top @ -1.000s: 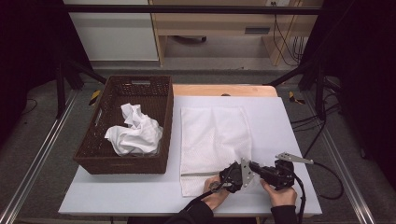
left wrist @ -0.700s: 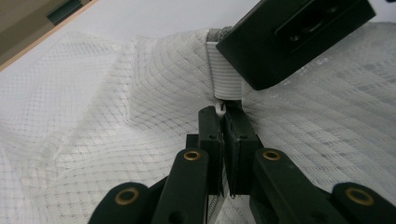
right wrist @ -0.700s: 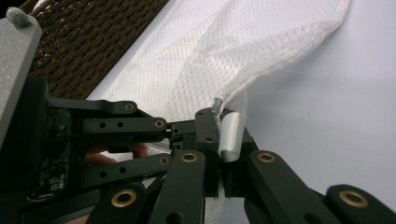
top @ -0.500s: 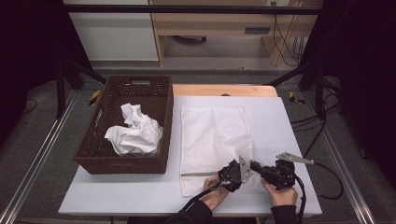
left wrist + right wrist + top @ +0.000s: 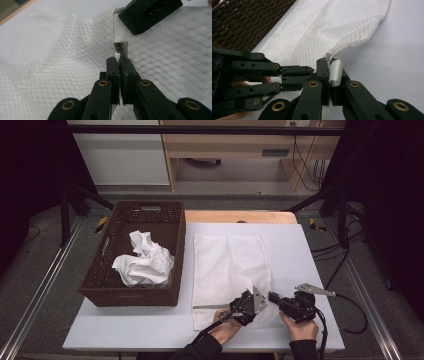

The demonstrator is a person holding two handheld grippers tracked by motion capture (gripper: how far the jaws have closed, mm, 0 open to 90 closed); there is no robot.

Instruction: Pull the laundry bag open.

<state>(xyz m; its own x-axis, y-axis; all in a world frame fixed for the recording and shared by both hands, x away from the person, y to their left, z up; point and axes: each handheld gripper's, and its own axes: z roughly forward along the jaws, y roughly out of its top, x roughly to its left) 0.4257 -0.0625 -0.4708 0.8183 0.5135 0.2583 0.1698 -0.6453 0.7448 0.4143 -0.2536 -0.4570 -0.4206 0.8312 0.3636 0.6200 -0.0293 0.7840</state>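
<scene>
Nothing is shifting since the earlier frames: the left gripper is still pinching the zipper pull, the right gripper seemingly clamping the mesh bag at its zipper end.

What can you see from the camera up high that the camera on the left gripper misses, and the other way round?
The high view takes in the brown basket with a crumpled white cloth inside it, the whole white table, and the person's two hands. The left gripper view adds close detail: the left gripper is shut on a small white zipper pull, and the right gripper clamps the white tape end of the zipper. Both views show the white mesh bag and the two grippers meeting at its near edge.
</scene>
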